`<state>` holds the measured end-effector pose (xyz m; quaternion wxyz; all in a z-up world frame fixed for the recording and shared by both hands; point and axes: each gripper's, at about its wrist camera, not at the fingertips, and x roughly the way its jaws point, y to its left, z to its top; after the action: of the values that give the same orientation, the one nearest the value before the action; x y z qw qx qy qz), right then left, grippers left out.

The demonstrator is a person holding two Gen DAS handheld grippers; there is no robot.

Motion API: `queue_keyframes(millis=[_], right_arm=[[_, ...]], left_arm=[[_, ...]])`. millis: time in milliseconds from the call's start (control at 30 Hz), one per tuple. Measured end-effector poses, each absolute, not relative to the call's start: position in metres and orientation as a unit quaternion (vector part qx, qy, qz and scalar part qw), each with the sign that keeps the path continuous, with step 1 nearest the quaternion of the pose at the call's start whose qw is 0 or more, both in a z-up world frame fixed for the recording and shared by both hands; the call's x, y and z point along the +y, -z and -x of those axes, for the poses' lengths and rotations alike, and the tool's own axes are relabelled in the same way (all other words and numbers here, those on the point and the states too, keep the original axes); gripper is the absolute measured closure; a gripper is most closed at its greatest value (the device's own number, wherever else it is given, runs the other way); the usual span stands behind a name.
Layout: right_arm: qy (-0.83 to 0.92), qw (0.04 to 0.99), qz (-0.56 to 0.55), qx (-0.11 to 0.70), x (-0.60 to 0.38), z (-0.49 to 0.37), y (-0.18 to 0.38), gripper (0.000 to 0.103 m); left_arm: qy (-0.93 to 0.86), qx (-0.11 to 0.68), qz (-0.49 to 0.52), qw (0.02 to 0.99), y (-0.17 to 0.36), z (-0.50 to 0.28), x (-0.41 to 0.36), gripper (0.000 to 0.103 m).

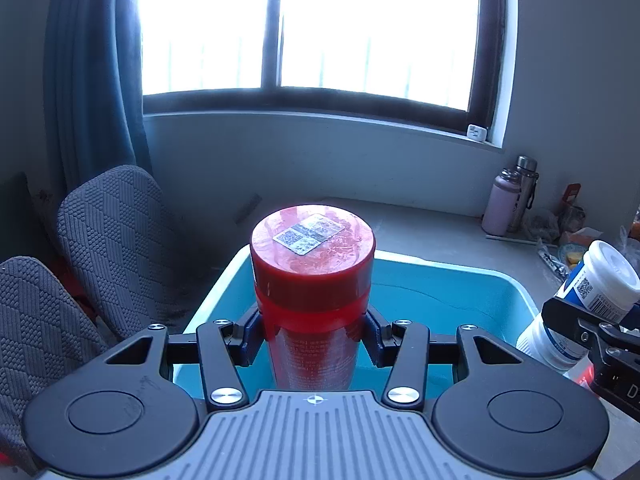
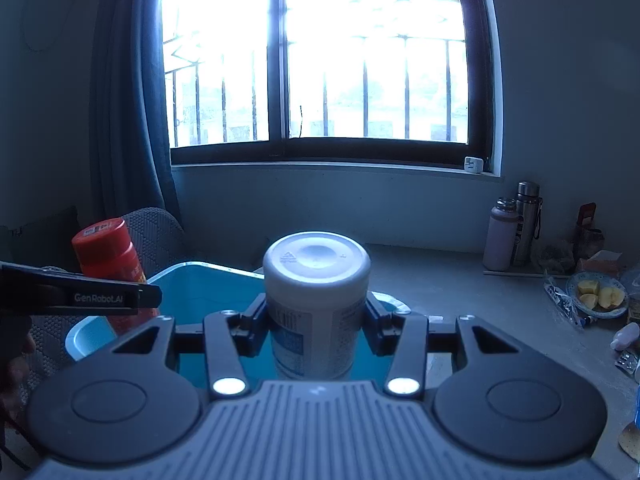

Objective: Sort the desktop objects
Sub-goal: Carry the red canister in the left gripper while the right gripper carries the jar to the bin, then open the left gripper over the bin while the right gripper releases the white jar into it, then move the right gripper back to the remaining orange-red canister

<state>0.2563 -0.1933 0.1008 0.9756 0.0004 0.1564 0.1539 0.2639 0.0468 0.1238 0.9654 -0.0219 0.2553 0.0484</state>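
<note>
The left tongs [image 1: 313, 334] are closed on a tall red plastic bottle with a red screw cap [image 1: 313, 280], gripping it on both sides just below the cap. The bottle stands upright between the fingers, its cap carrying a small square printed sticker. Directly beyond and beneath these tongs lies a light blue rectangular plastic bin [image 1: 472, 300], so the bottle hangs over its open inside.

The right tongs [image 2: 317, 330] are likewise clamped on a white cylindrical plastic jar with a blue and white label [image 2: 316, 300], holding it upright by its body under the wide white lid. The same blue bin [image 2: 192, 300] sits below and ahead of them, on a grey bench [image 2: 460, 292].

From the right tongs, the left tongs [image 2: 132, 294] appear on the left with the red bottle [image 2: 110, 256] tilted in their grip. From the left tongs, the right tongs [image 1: 576, 316] appear at the right edge, the white jar [image 1: 592, 292] leaning in them.

Further right of both tongs, against the wall, stand a pale pink flask [image 2: 500, 236] and a steel flask [image 2: 526, 224], and nearer, a small plate of cut fruit pieces [image 2: 600, 294]. To the left of the bin sits a grey textured chair [image 1: 108, 240].
</note>
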Motion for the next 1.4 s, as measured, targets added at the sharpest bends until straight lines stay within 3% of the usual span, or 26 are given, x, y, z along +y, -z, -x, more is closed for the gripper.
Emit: queue_keyframes(millis=[133, 200, 267, 300, 767, 1400], right_arm=[[-0.159, 0.973, 0.002, 0.169, -0.193, -0.271, -0.095, 0.055], [-0.163, 0.97, -0.001, 0.182, -0.192, -0.278, -0.093, 0.054], [-0.156, 0.97, -0.006, 0.185, -0.192, -0.28, -0.093, 0.034], [-0.154, 0.971, -0.006, 0.183, -0.192, -0.28, -0.094, 0.025], [-0.145, 0.977, -0.018, 0.157, -0.207, -0.253, -0.102, 0.023], [-0.09, 0.978, -0.024, 0.189, -0.201, -0.125, -0.089, 0.023]], left_arm=[[-0.057, 0.264, 0.032, 0.962, -0.117, -0.277, 0.052, 0.053], [-0.061, 0.268, 0.037, 0.961, -0.113, -0.282, 0.054, 0.046], [-0.076, 0.276, 0.032, 0.958, -0.112, -0.287, 0.055, 0.01], [-0.087, 0.275, 0.028, 0.957, -0.113, -0.288, 0.055, 0.006], [-0.078, 0.248, 0.015, 0.965, -0.123, -0.253, 0.043, 0.005], [-0.041, 0.271, 0.009, 0.962, -0.1, -0.121, 0.038, 0.005]])
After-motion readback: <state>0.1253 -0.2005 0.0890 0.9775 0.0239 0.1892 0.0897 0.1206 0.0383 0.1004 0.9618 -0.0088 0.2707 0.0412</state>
